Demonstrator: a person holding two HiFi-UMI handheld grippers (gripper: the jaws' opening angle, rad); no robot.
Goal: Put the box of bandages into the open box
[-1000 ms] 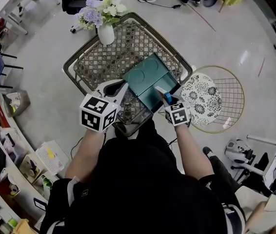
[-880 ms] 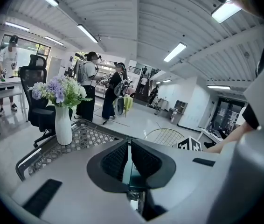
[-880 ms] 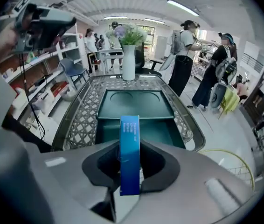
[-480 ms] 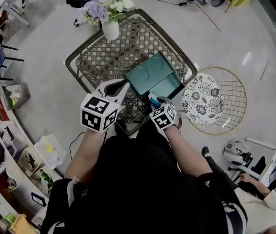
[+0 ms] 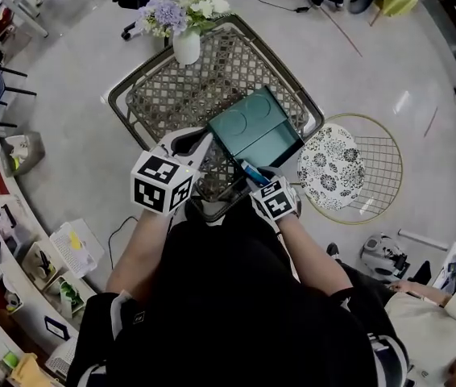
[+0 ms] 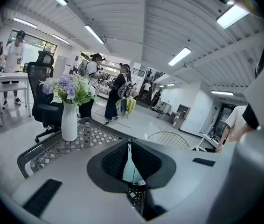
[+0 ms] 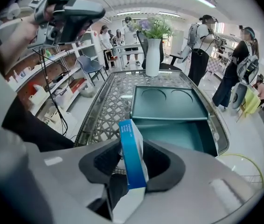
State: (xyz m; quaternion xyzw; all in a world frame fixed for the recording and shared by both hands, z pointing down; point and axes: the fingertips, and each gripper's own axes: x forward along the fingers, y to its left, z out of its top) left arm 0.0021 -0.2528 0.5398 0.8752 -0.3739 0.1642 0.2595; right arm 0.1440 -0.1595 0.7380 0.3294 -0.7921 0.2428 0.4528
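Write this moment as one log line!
right gripper: jaws have just been opening, bandage box between them | left gripper: pinching open box | bandages: not in yet

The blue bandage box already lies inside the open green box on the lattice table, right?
No. The right gripper view shows the blue bandage box between the right gripper's jaws, which have just been opening, short of the open green box on the lattice table.

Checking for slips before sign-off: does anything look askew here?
Yes. The bandage box leans tilted between the jaws of the right gripper, which have just been opening, short of the open box, over the lattice table; it may fall outside.
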